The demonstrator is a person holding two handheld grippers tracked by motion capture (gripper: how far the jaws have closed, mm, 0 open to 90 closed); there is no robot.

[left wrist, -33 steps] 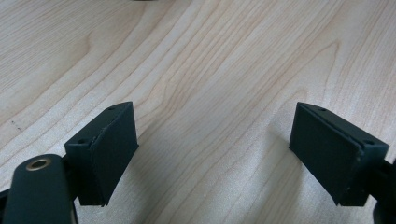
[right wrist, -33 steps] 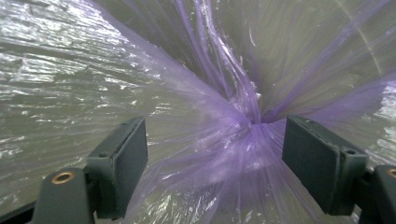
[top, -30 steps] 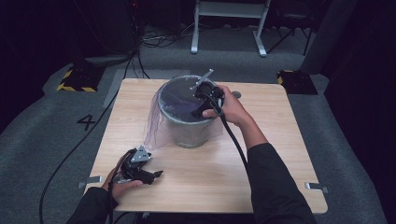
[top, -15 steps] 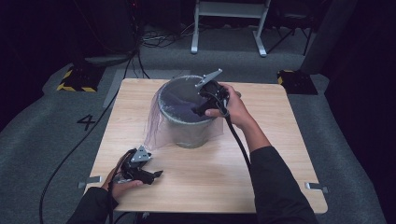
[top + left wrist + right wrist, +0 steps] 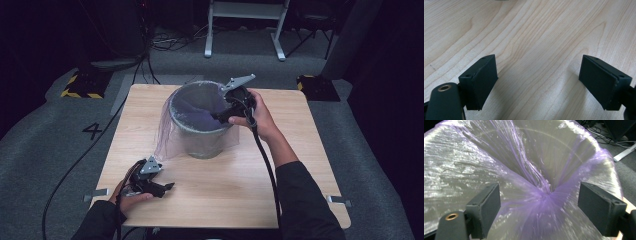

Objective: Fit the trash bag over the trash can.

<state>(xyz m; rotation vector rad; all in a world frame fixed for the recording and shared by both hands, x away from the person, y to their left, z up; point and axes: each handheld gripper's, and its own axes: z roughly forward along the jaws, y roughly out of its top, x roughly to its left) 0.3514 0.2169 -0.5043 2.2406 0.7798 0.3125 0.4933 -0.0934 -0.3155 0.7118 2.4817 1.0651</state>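
- Bin (image 5: pixel 197 131) mid-desk (image 5: pixel 300 175), upright; thin purple bag (image 5: pixel 167 135) lining it, draped over rim and hanging down the near-left wall to approx. desk level.
- Right gripper (image 5: pixel 223 118) over bin's right rim, tipped into the mouth; fingers (image 5: pixel 487 207) spread wide, nothing pinched, bag film bunched to a twist just between/ahead of them in the right gripper view.
- Left gripper (image 5: pixel 161 189) resting at near-left of desk, well apart from bin; fingers (image 5: pixel 480 80) spread, bare wood between them.
- Bag: v. light, soft, no stiffness, clings and wrinkles; prob. slippery film, tears if snagged or yanked. Judged: won't hold shape once let go.
- Best hold, judged: the gathered twist inside the mouth, or a doubled fold at the rim — several layers, less slip, less tear risk than a single sheet.
- Avoid pinching a flat single layer against the bin wall; likely to slide out.
- Bin itself: stiff, looks light and empty — may shift or tip if bag pulled sideways; steady w/ left gripper at the wall if needed.
- Pull slow, along the film, not across the rim edge.
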